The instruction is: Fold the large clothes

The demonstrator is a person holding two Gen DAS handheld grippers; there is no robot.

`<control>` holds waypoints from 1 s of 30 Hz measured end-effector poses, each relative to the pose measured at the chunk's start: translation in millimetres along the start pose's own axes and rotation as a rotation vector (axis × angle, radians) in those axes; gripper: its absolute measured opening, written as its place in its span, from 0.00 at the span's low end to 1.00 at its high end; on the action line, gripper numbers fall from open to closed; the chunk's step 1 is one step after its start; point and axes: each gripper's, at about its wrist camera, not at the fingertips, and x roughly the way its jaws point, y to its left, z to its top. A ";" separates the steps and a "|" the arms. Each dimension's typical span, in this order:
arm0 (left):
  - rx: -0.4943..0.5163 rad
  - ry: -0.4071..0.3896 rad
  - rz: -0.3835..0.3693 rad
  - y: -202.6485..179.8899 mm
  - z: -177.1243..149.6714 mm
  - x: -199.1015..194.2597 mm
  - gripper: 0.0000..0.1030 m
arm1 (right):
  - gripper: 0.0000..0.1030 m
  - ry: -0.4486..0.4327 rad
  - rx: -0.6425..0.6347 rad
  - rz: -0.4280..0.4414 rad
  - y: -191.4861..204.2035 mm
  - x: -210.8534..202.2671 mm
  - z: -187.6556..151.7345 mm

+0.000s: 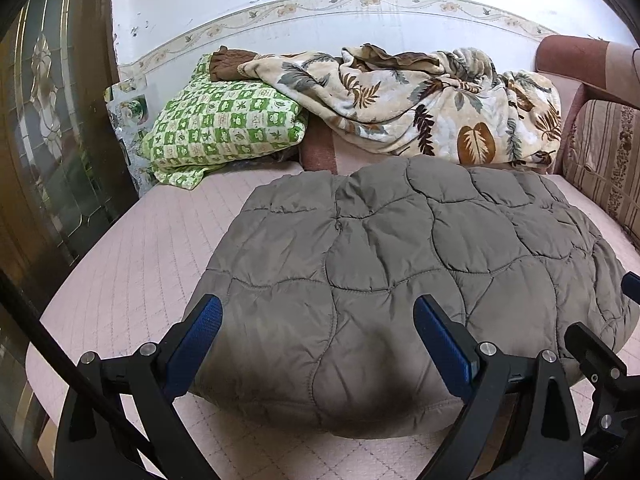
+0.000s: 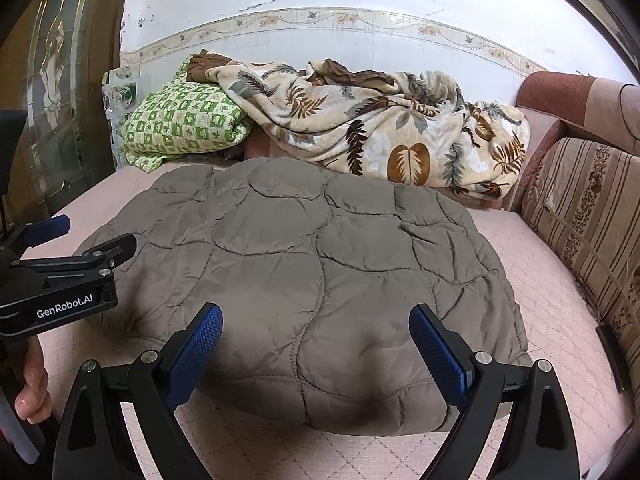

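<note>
The grey quilted jacket (image 1: 400, 272) lay folded in a bundle on the pink bed cover (image 1: 132, 264). The left gripper (image 1: 318, 322) hung spread wide and empty above its near edge; just beside it, the right gripper (image 2: 316, 330) did likewise. Only the right wrist view caught the person's hand (image 2: 34, 384) on the left handle.
</note>
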 end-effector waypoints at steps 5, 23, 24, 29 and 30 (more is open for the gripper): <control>0.004 0.004 0.005 0.3 -0.7 1.1 0.93 | 0.94 0.006 -0.004 -0.005 0.1 1.1 -1.8; 0.015 -0.012 0.011 0.4 -1.6 -1.2 0.93 | 0.94 -0.038 0.002 -0.023 -4.1 -5.5 0.8; 0.017 -0.015 0.009 1.0 -1.7 -1.8 0.93 | 0.94 -0.043 0.003 -0.026 -4.7 -6.5 1.1; 0.023 -0.046 0.002 -1.5 -1.1 -12.4 0.93 | 0.94 -0.082 0.019 -0.037 -8.1 -16.0 2.9; 0.025 -0.052 0.000 -1.6 -0.9 -14.4 0.93 | 0.94 -0.092 0.022 -0.040 -9.0 -17.9 3.6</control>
